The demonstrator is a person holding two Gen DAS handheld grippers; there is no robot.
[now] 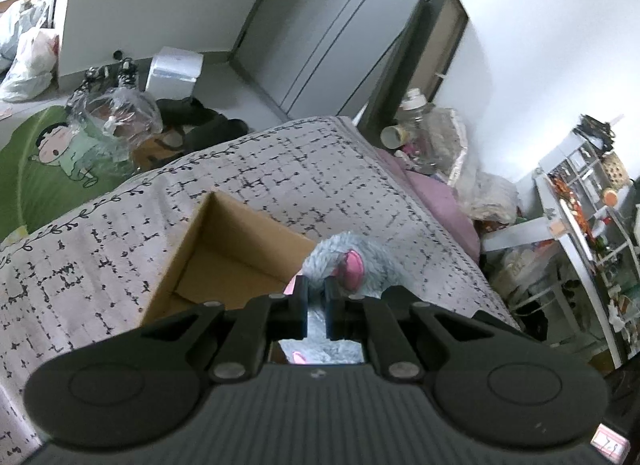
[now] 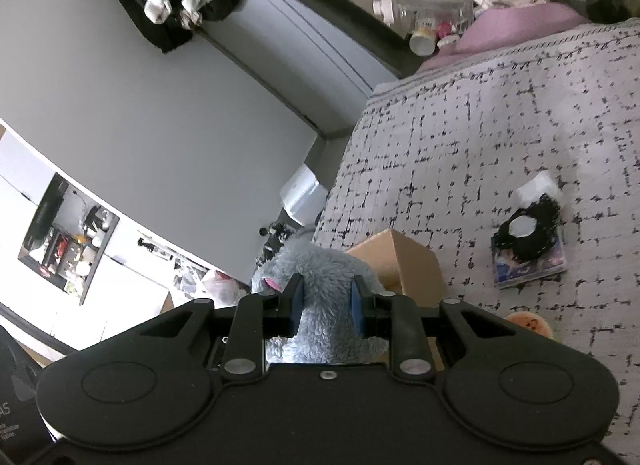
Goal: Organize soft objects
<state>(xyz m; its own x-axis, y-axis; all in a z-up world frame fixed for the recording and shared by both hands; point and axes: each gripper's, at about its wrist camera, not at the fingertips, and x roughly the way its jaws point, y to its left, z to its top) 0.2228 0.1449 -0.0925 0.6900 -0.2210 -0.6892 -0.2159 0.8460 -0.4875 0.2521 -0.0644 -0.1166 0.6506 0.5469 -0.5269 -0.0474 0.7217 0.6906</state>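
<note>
A grey plush toy (image 1: pixel 352 261) with pink parts is held by both grippers above the bed. My left gripper (image 1: pixel 316 305) is shut on a thin part of it, next to the right wall of an open cardboard box (image 1: pixel 224 261). My right gripper (image 2: pixel 326 303) is shut on the plush's fluffy body (image 2: pixel 320 293), with the box (image 2: pixel 404 265) just beyond it. An orange soft ball (image 2: pixel 528 325) shows partly behind the right gripper. A black and white fluffy item (image 2: pixel 528 229) lies on a small printed packet on the bed.
The bed has a grey patterned quilt (image 1: pixel 320 161). A green cartoon cushion (image 1: pixel 52 161) and plastic bags lie at the left. A pink pillow (image 1: pixel 436 193), a bottle and clutter sit at the bed's far end. Shelves (image 1: pixel 592 201) stand at the right.
</note>
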